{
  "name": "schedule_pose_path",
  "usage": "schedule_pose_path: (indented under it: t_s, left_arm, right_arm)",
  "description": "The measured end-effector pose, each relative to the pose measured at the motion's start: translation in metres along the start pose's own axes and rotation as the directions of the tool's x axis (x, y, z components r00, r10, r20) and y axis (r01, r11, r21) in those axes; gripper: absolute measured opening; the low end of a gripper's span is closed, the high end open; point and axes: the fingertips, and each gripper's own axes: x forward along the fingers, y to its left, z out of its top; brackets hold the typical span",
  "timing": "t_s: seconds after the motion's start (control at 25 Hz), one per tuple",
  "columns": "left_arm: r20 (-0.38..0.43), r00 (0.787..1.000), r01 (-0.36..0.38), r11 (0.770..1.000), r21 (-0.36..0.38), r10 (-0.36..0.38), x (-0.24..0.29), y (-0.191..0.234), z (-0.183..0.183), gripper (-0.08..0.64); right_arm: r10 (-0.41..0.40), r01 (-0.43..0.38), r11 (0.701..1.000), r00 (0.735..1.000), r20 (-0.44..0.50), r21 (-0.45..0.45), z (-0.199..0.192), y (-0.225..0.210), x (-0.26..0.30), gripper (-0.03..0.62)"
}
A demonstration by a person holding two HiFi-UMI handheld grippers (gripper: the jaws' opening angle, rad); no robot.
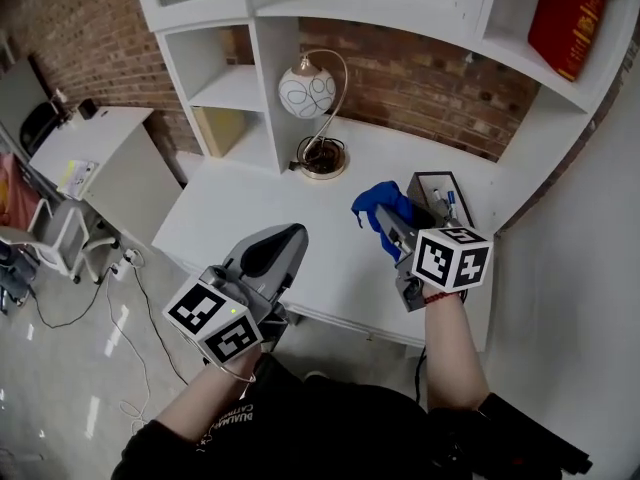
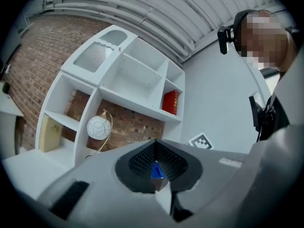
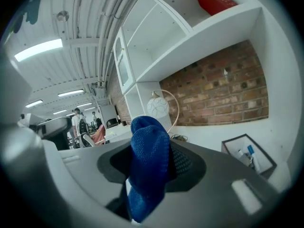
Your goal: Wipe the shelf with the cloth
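A blue cloth [image 1: 378,200] hangs bunched from my right gripper [image 1: 388,223], which is shut on it above the right part of the white shelf unit's desk surface [image 1: 250,218]. In the right gripper view the cloth [image 3: 149,160] fills the gap between the jaws and droops toward the camera. My left gripper [image 1: 292,236] hovers over the desk's front edge, to the left, jaws together and holding nothing. In the left gripper view its jaws meet at the tip [image 2: 156,148], and a sliver of blue shows through the gap below.
A globe lamp [image 1: 307,93] with a curved brass arm stands at the back of the desk. A dark box with pens [image 1: 440,190] sits at the right. A red book [image 1: 568,13] leans on an upper shelf. A yellowish board [image 1: 225,128] fills a lower cubby. A white side table [image 1: 90,148] stands left.
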Motion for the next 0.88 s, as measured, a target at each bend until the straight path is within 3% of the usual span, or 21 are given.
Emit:
schedule_pose_path:
  t_s: [0.08, 0.28, 0.44, 0.88]
  left_arm:
    - [-0.014, 1.000, -0.003, 1.000, -0.025, 0.003, 0.002, 0.000, -0.010, -0.005]
    - [-0.071, 0.997, 0.015, 0.999, -0.050, -0.019, 0.009, -0.003, -0.030, -0.005]
    - [-0.086, 0.996, -0.020, 0.999, -0.038, 0.017, 0.004, 0.002, -0.034, -0.003]
    - [-0.045, 0.997, -0.065, 0.997, -0.037, 0.063, 0.013, 0.005, -0.031, -0.003]
  right_arm:
    - [0.038, -0.038, 0.999, 0.999, -0.031, 0.011, -0.018, 0.014, -0.004, 0.160]
    - [0.086, -0.087, 0.987, 0.996, -0.013, -0.134, -0.014, 0.050, -0.027, 0.160]
    - [0.138, -0.135, 0.985, 0.990, 0.022, -0.111, -0.011, 0.069, -0.040, 0.160]
    - [0.090, -0.090, 0.989, 0.996, -0.009, -0.114, -0.030, 0.064, -0.046, 0.160]
